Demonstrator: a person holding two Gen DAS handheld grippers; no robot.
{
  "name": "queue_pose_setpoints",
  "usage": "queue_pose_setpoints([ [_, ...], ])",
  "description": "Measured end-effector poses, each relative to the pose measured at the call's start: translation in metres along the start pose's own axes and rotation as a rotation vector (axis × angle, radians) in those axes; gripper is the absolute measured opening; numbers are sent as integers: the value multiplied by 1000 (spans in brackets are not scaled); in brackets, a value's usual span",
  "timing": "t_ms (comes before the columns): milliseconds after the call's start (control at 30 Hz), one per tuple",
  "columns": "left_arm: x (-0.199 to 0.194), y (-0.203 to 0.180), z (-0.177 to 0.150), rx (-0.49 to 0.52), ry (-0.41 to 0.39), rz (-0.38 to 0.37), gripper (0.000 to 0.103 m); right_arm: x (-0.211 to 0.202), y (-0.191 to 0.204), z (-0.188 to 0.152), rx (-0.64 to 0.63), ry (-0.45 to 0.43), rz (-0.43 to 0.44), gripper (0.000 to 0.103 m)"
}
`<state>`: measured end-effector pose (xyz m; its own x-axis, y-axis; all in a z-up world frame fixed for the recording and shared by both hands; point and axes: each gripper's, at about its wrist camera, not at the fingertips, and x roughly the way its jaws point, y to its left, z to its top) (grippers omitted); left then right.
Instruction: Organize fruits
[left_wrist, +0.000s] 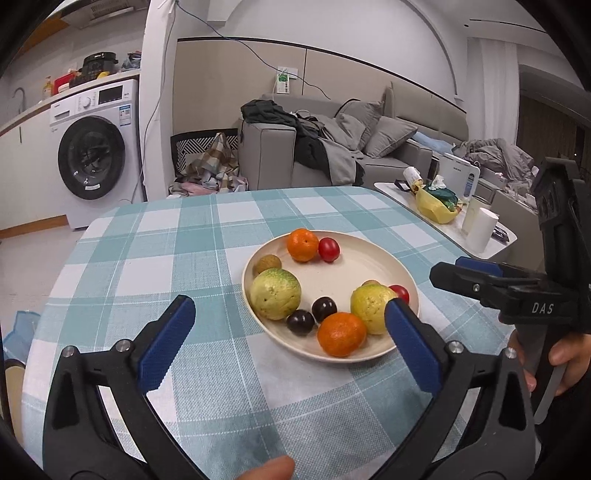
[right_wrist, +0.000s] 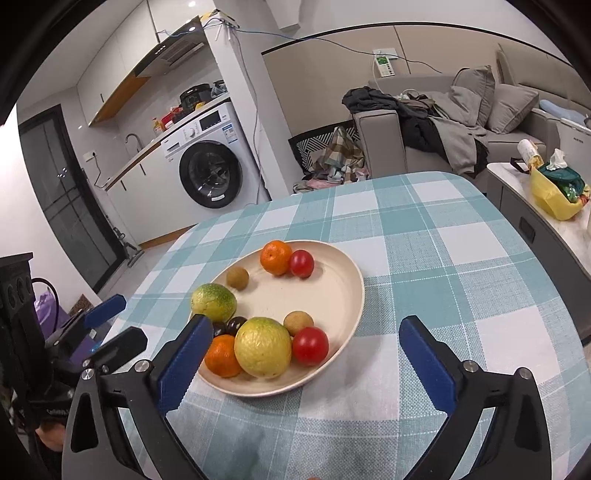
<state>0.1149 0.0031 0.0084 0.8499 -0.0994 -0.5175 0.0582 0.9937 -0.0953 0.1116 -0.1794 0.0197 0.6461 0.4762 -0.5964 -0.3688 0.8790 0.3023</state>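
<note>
Plate (left_wrist: 373, 258) near the tabletop's (left_wrist: 155, 258) middle holds all fruits; left gripper (left_wrist: 290, 332) and right gripper (right_wrist: 301, 354) hover, fingers spread, empty. Sorting stage apparently undecidable.

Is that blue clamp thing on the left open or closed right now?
Open. The left gripper has its two blue fingers spread wide with only tablecloth between them; it holds nothing and sits just short of the plate.
</note>
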Motion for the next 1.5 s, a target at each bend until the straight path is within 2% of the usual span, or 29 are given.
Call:
queue_pose_setpoints([
  [467,-7,-3,-19,-3,-17,27,102,-15,27,-18,-170,-63,27,103],
  [767,-8,-7,-23,12,-17,20,102,-16,32,-25,-209,-71,30,103],
  [1100,-8,-6,-23,6,-27,15,102,-22,31,-27,-217,-134,36,103],
  [1500,-8,-5,-21,9,-29,14,102,-21,34,-31,-236,-133,39,103],
])
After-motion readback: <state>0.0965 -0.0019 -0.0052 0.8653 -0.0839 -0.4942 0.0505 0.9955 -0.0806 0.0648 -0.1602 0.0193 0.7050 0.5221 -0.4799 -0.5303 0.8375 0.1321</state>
